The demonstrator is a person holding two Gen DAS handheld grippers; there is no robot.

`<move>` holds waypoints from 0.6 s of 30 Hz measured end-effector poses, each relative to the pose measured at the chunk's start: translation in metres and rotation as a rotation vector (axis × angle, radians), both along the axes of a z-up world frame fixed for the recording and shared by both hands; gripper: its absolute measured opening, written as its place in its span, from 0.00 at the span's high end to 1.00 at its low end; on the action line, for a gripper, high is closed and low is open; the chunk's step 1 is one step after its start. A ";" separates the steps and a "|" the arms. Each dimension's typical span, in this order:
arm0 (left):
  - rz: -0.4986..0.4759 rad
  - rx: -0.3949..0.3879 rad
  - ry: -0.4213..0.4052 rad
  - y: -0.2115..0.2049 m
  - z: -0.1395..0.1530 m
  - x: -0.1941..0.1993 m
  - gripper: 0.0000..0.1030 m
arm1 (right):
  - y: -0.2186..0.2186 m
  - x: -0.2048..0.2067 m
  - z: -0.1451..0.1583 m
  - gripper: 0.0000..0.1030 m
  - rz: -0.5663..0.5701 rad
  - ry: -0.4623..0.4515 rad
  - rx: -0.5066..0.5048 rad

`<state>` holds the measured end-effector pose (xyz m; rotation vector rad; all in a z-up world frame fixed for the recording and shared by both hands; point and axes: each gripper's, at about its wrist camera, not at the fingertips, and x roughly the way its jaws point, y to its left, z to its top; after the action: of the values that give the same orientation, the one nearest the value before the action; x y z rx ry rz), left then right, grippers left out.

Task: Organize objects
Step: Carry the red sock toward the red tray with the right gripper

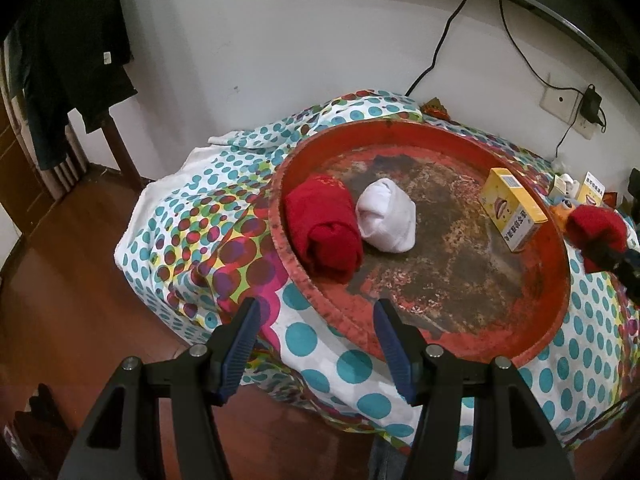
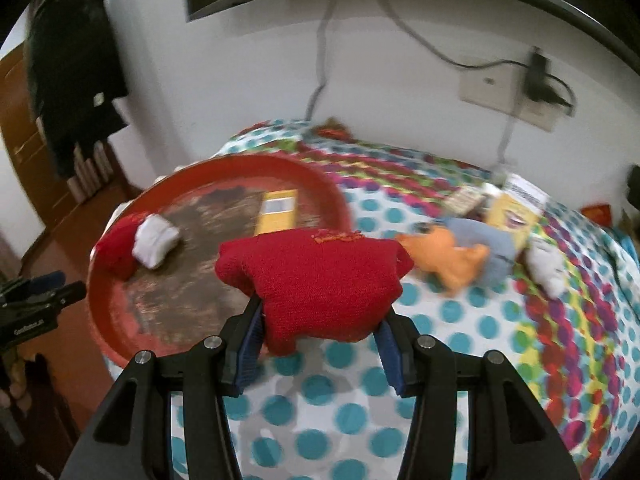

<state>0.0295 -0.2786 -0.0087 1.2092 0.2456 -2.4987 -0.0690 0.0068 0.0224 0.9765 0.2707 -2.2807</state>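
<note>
Over the dotted cloth (image 2: 352,412) that covers the tabletop, the right gripper (image 2: 320,340) carries a rolled red sock (image 2: 316,284), its jaws narrowed and pressing the roll from both sides. The bundle hangs just off the red tray's (image 2: 320,178) rim, at about 4 o'clock of the tray in the right wrist view. Inside the tray lie another red roll (image 1: 322,228) and a white roll (image 1: 386,216) side by side at about 9 o'clock, touching, and a yellow box (image 1: 512,210) at 3 o'clock.

The step in hand looks like bringing this roll into the tray. Done well, it would cross the rim with clearance, settle beside the other rolls rather than against the box, and be released only once resting on the tray floor.

The left gripper (image 1: 316,344) hovers at the tray's 6 o'clock edge, jaws wide and empty.

Print on the yellow box is too small to read; the left tool's side bears white lettering, blurred. An orange plush toy (image 2: 448,256) lies at 3 o'clock outside the tray.
</note>
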 end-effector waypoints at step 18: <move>0.013 0.038 -0.007 -0.006 -0.001 0.001 0.42 | -0.082 -0.024 -0.037 0.53 0.054 -0.027 0.134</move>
<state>0.0301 -0.2846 -0.0101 1.2264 0.2991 -2.4888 -0.0931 -0.0748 -0.0142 1.0541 0.4376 -2.2219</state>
